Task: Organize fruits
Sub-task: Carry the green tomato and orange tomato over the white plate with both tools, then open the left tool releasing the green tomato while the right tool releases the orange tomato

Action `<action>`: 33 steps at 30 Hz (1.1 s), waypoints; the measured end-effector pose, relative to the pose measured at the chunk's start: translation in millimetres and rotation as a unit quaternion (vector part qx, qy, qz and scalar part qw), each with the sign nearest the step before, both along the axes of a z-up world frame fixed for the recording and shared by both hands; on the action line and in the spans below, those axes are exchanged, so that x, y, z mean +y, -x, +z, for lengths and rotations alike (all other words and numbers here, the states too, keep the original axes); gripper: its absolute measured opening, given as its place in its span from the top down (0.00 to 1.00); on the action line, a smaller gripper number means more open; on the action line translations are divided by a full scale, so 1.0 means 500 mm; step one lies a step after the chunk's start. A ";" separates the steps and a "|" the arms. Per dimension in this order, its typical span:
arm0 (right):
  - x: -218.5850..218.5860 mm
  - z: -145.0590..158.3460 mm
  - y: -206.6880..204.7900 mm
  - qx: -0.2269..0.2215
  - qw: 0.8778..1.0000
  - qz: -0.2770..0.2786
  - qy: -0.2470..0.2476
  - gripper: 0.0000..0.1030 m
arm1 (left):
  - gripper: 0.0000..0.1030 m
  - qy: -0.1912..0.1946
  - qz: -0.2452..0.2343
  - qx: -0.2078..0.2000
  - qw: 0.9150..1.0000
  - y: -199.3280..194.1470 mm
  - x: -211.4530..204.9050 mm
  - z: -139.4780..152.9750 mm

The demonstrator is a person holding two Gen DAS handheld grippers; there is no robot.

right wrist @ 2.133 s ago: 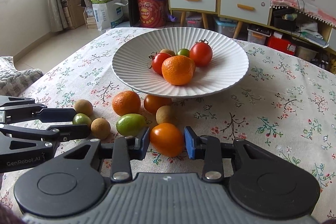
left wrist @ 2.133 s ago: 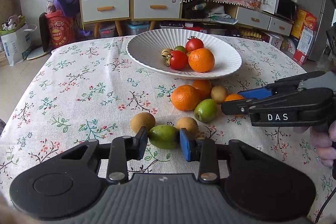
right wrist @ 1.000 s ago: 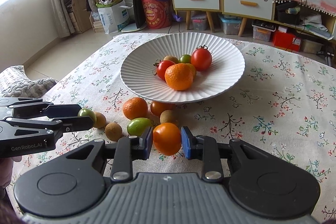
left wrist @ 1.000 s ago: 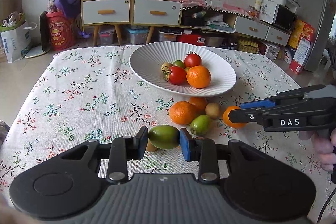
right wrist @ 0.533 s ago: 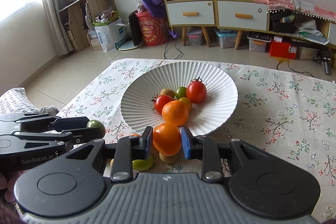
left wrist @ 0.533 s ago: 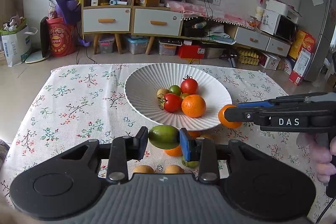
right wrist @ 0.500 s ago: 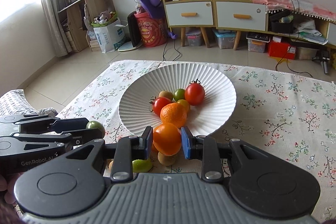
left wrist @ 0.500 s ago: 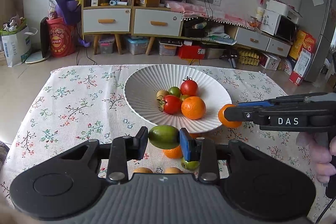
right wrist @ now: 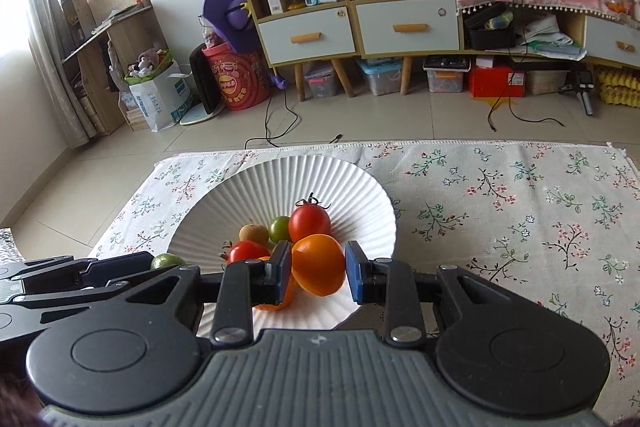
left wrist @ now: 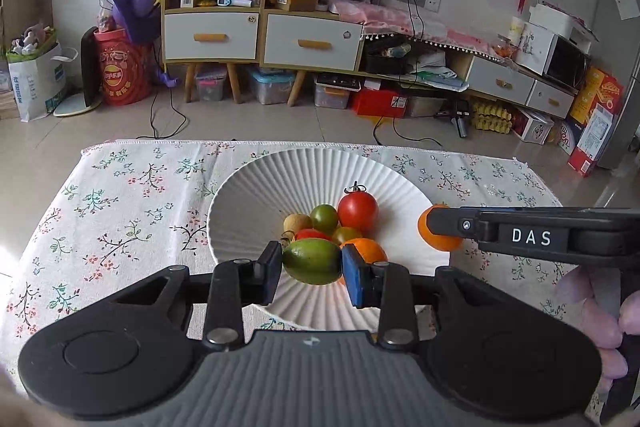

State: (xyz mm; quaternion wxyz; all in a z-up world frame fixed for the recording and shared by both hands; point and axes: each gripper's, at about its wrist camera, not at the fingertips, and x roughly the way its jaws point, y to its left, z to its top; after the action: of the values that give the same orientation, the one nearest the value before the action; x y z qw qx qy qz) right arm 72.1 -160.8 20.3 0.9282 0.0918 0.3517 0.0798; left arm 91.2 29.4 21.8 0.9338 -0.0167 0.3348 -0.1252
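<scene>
While tomatoes sit in white plate, left tongs clamp green fruit, right tongs clamp orange fruit.

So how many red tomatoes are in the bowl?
2. The big tomato sits at the back of the bowl; the small tomato lies nearer, partly hidden. Others may be covered.
</scene>
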 end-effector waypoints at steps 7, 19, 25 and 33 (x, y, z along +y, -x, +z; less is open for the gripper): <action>-0.008 -0.008 -0.011 0.011 1.000 -0.006 0.000 0.75 | 0.77 -0.019 0.012 0.006 1.000 -0.051 -0.029 -0.010; -0.002 -0.023 -0.026 0.022 1.000 0.022 -0.003 0.74 | 0.77 0.009 0.004 0.043 0.999 -0.150 -0.008 -0.024; 0.006 -0.035 -0.031 0.030 0.999 0.027 0.004 0.74 | 0.77 0.004 0.004 0.049 0.999 -0.168 -0.013 -0.033; 0.006 -0.040 -0.034 0.026 0.999 0.028 0.002 0.74 | 0.77 0.002 -0.004 0.063 0.998 -0.188 -0.028 -0.046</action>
State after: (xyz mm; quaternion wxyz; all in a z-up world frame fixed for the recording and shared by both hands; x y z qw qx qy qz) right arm 88.9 -157.9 0.2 0.9164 0.0818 0.3782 0.1024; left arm 185.0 15.6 -1.1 0.9104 -0.0253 0.3924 -0.1288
